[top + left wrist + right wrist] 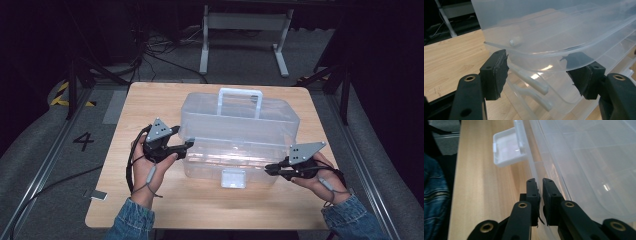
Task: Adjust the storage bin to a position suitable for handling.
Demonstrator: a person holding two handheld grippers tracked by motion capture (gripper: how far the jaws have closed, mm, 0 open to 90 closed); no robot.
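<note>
While pinched at its front rim, clear box (pixel 240 125) mid-table (pixel 150 210), wide margins around

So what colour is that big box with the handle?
The box is clear, see-through plastic with a whitish handle; the high view shows it best.

the storage box (pixel 240 135) is clear, slightly frosted plastic, smooth and glossy where the light catches it, and its handle (pixel 241 100) and front latch (pixel 233 178) are a milkier, more opaque plastic. the table (pixel 150 205) under the box is pale wood-grain board with a smooth matt finish. beside the box, the left gripper (pixel 541 75) and right gripper (pixel 540 186) are matt black plastic with brass-coloured rivets and rough, worn pads (pixel 499 72), and the sleeves (pixel 132 220) near the table's front edge are blue denim cloth.
</note>
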